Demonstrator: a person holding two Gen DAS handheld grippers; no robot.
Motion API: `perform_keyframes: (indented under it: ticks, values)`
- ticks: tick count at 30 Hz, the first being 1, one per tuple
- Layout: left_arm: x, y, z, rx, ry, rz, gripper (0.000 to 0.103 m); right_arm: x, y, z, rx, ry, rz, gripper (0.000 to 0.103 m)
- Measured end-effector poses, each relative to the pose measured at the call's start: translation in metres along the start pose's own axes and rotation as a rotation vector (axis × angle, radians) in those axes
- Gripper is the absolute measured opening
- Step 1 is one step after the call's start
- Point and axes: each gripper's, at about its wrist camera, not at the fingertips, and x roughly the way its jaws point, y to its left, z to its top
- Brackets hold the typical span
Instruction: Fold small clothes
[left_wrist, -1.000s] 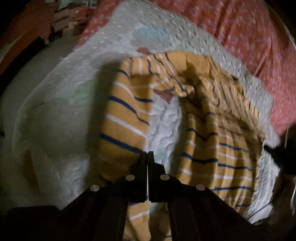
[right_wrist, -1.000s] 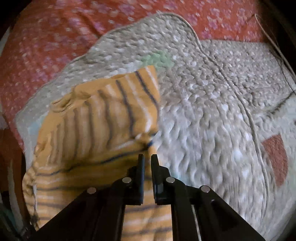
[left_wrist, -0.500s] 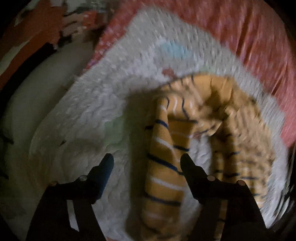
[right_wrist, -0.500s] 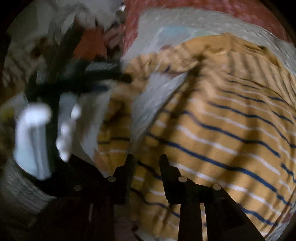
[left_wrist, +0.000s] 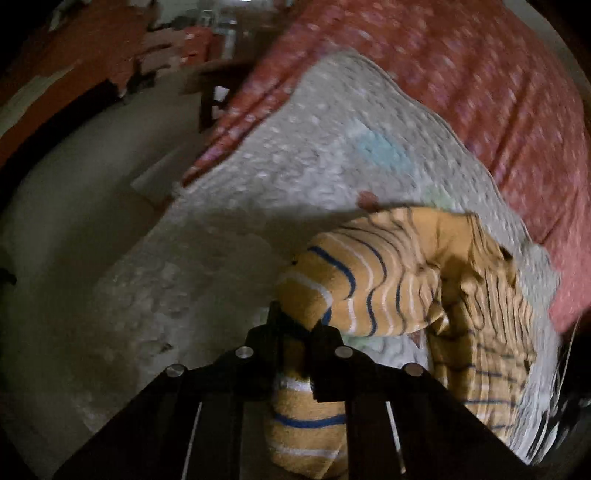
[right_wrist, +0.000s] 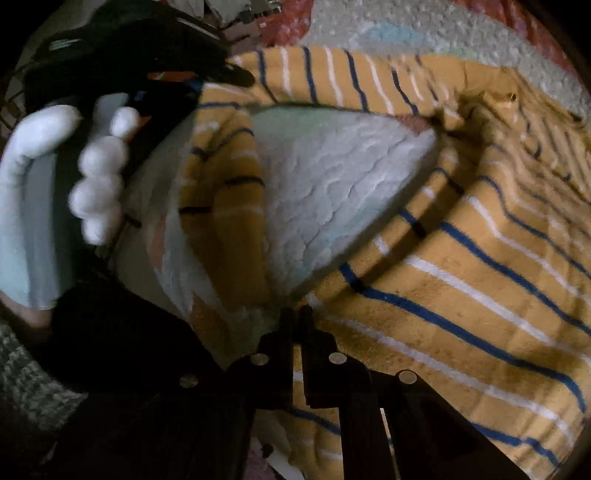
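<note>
In the left wrist view, the left claw (left_wrist: 295, 325) had just snapped closed, and its two dark fingers pinched a sleeve (left_wrist: 354, 291) of the striped garment (left_wrist: 476, 332). The sleeve's cuff end hung down between and below the fingers, close to the camera, while the rest of the sleeve arched up and away to the right of the claw. Beyond that arch, the mustard-yellow body of the garment, banded in navy and white, lay bunched on the pale quilted blanket (left_wrist: 295, 166). Farther off, the red patterned bedspread (left_wrist: 461, 74) covered the bed, and the floor (left_wrist: 74, 192) showed dimly to the left.

In the right wrist view, the right claw (right_wrist: 297, 314) had likewise just drawn closed, its fingers nearly touching. Its tips sat at the garment's edge, where the striped cloth met a bare wedge of the blanket; whether cloth was caught between the tips could not be told. The garment's broad body spread to the right of and beyond the claw, partly smoothed, with wrinkles toward the far right. To the left, a white-gloved hand (right_wrist: 74, 177) gripped the dark body of the other gripper, slightly blurred. The sleeve ran from there along the far side of the blanket wedge.
</note>
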Motion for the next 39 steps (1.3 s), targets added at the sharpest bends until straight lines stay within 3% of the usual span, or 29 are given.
perform_keyframes:
  ticks: [4, 6, 7, 10, 12, 17, 20, 21, 22, 23, 25, 28, 31, 33, 37, 38, 39]
  values:
    - [0.003, 0.020, -0.002, -0.057, 0.047, -0.054, 0.020, -0.016, -0.010, 0.003, 0.014, 0.006, 0.011, 0.012]
    - [-0.002, 0.035, -0.001, -0.094, 0.049, -0.074, 0.042, -0.036, -0.008, 0.003, -0.018, -0.026, 0.000, 0.019]
    - [-0.007, 0.046, -0.002, -0.133, 0.039, -0.090, 0.046, -0.045, -0.004, 0.006, -0.041, -0.050, -0.014, 0.027]
    - [-0.021, 0.076, 0.001, -0.233, -0.009, -0.085, 0.048, -0.056, 0.025, 0.020, -0.157, -0.123, -0.030, 0.046]
    - [-0.027, 0.092, -0.001, -0.292, -0.037, -0.053, 0.048, -0.050, 0.050, 0.025, -0.242, -0.145, -0.030, 0.048]
    - [-0.028, 0.107, -0.002, -0.323, -0.050, -0.021, 0.048, -0.006, 0.096, 0.029, -0.450, -0.121, -0.078, 0.047]
    - [-0.031, 0.115, -0.002, -0.333, -0.069, 0.012, 0.048, 0.032, 0.103, 0.029, -0.538, -0.097, -0.246, 0.047]
    - [-0.031, 0.119, -0.003, -0.340, -0.070, 0.017, 0.048, 0.043, 0.100, 0.033, -0.546, -0.079, -0.280, 0.033]
    - [-0.030, 0.122, -0.003, -0.346, -0.068, 0.019, 0.048, 0.043, 0.095, 0.036, -0.543, -0.091, -0.299, 0.011]
    - [-0.029, 0.125, -0.003, -0.352, -0.063, 0.022, 0.048, 0.037, 0.090, 0.041, -0.521, -0.091, -0.283, 0.005]
    - [-0.028, 0.127, -0.004, -0.358, -0.057, 0.023, 0.048, 0.016, 0.069, 0.064, -0.389, -0.093, -0.165, 0.005]
    - [-0.029, 0.123, -0.004, -0.351, -0.062, 0.009, 0.048, -0.055, 0.026, 0.096, -0.147, -0.206, 0.048, 0.005]
    - [-0.029, 0.112, -0.003, -0.329, -0.062, -0.032, 0.048, -0.128, -0.052, 0.119, 0.096, -0.342, 0.156, 0.005]
    - [-0.027, 0.100, -0.003, -0.299, -0.054, -0.061, 0.048, -0.161, -0.109, 0.116, 0.232, -0.411, 0.147, 0.005]
    - [-0.024, 0.073, -0.004, -0.232, -0.039, -0.113, 0.048, -0.210, -0.240, 0.083, 0.548, -0.523, 0.024, 0.006]
    - [-0.022, 0.065, -0.004, -0.210, -0.035, -0.123, 0.048, -0.212, -0.266, 0.076, 0.597, -0.514, -0.040, 0.007]
    - [-0.021, 0.057, -0.004, -0.186, -0.028, -0.136, 0.048, -0.212, -0.291, 0.069, 0.647, -0.484, -0.165, 0.007]
